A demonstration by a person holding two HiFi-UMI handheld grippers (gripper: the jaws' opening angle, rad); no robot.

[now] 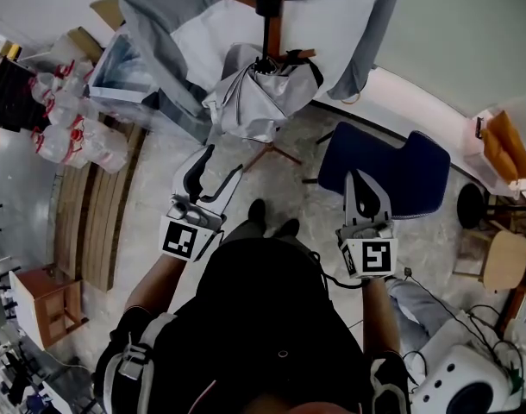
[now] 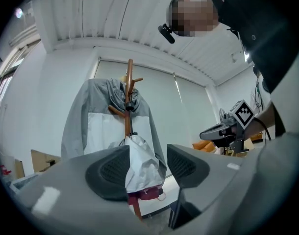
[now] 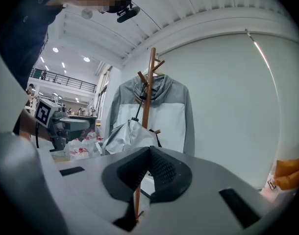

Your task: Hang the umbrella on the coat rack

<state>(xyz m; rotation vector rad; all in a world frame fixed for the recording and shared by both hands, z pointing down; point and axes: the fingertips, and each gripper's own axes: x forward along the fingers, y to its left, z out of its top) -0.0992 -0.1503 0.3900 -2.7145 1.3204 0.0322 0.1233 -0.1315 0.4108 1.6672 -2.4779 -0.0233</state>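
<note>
Umbrella (image 1: pixel 261 93) is hanging closed on the wooden coat rack (image 1: pixel 273 11), its silver-grey canopy bunching and drooping beside the pole. In the right gripper view a thin dark line is running from its top up to the rack. A grey-and-white jacket (image 1: pixel 168 24) is hanging on the same rack, above and behind the umbrella. Left hand-held gripper (image 1: pixel 218 167) is pointing toward the rack, well apart from it — jaws standing apart, nothing between them; in the left gripper view the umbrella is only showing through the gap, farther off. Right hand-held gripper (image 1: pixel 360 179) is being held out alongside, jaws pressing together, empty. Neither is touching umbrella or rack. The person is standing on the pale floor (image 1: pixel 435 240), facing the rack — a blue chair (image 1: pixel 392 166) is sitting right of its base, and water bottles (image 1: pixel 69 119) are clustering at left.
</note>
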